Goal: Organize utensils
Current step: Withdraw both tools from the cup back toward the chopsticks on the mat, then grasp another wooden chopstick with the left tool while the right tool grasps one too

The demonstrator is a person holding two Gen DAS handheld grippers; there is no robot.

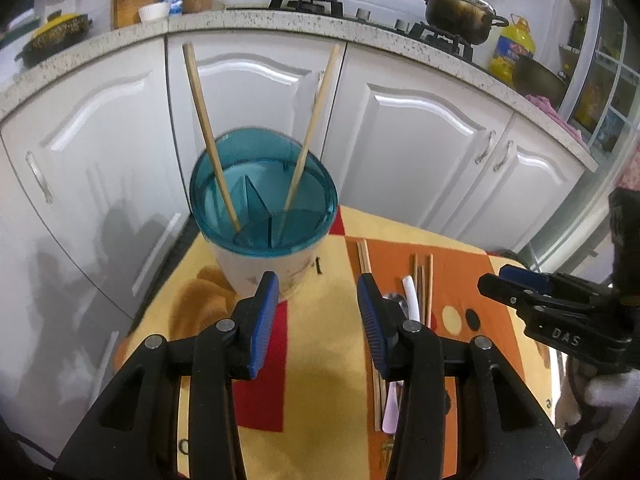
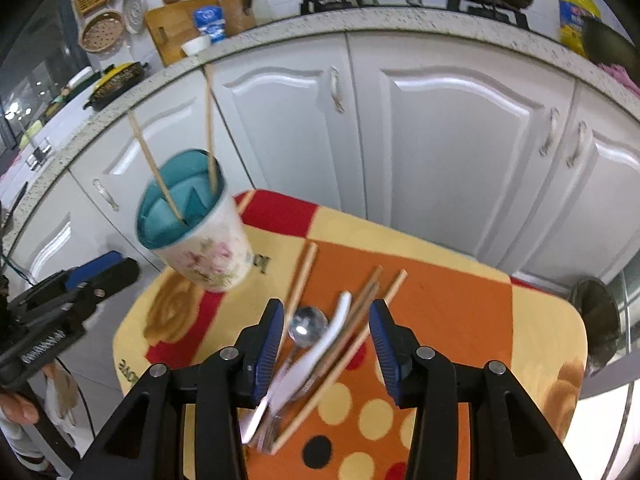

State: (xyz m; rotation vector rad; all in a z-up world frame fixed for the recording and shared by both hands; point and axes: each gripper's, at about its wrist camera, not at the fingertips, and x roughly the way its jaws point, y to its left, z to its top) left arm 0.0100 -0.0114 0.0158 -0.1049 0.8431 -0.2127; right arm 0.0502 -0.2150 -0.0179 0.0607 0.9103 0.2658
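Note:
A white floral utensil holder with a teal divided insert point(image 1: 262, 200) point(image 2: 192, 224) stands at the table's far left and holds two wooden chopsticks point(image 1: 208, 132) point(image 2: 154, 164). Loose chopsticks point(image 2: 344, 352) point(image 1: 429, 280), a metal spoon point(image 2: 306, 326) point(image 1: 396, 302) and a white-handled utensil point(image 2: 320, 350) point(image 1: 412, 296) lie on the cloth. My left gripper point(image 1: 318, 280) is open and empty, just in front of the holder. My right gripper point(image 2: 326, 308) is open and empty, directly above the loose utensils.
The small table carries a yellow, orange and red patterned cloth point(image 2: 460, 300). White cabinet doors point(image 1: 420, 128) stand close behind it under a speckled counter point(image 2: 400, 20) with pots, a wok, an oil bottle and a cutting board.

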